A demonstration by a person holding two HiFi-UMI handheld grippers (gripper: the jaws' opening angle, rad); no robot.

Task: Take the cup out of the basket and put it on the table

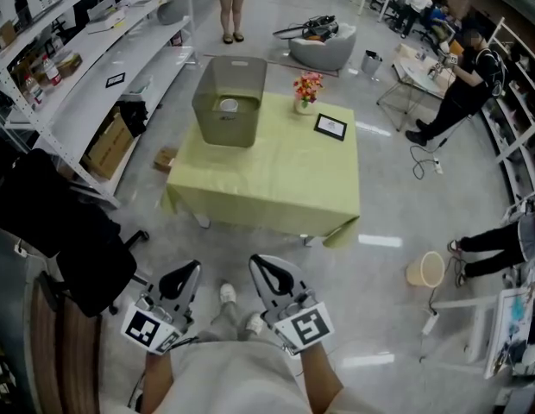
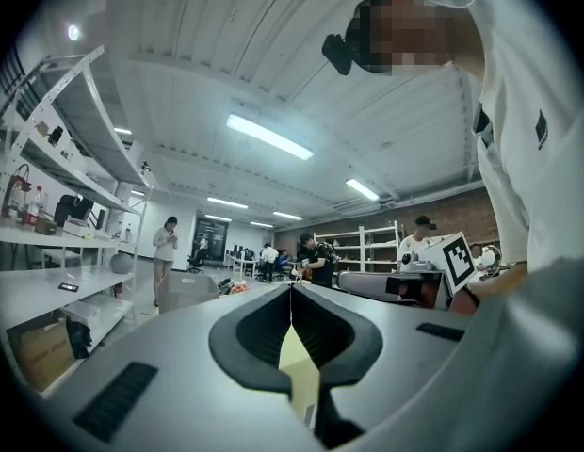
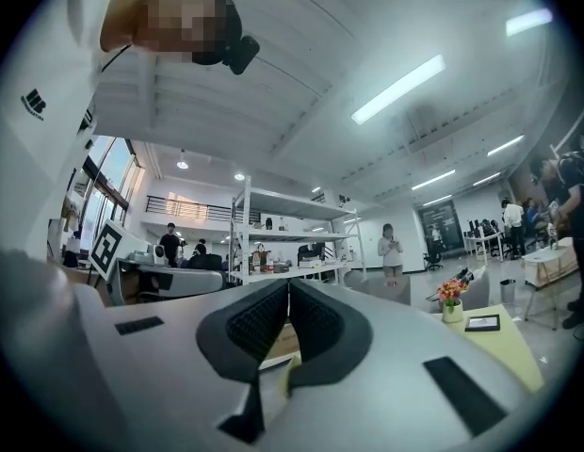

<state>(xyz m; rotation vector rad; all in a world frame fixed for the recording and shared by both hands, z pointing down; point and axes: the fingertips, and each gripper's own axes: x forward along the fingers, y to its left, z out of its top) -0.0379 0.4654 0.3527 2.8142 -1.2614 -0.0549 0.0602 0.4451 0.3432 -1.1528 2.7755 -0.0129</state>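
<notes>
A grey see-through basket stands at the far left of the table, which wears a yellow-green cloth. Inside it sits a white cup. Both grippers hang close to my body, well short of the table's near edge. My left gripper is shut with nothing in it, its tips meeting in its own view. My right gripper is also shut and empty, tips together. The basket shows small in the left gripper view.
A small flower vase and a framed card stand on the table's far right part. White shelving runs along the left; a black chair is near my left. People stand behind and to the right. A bucket sits on the floor.
</notes>
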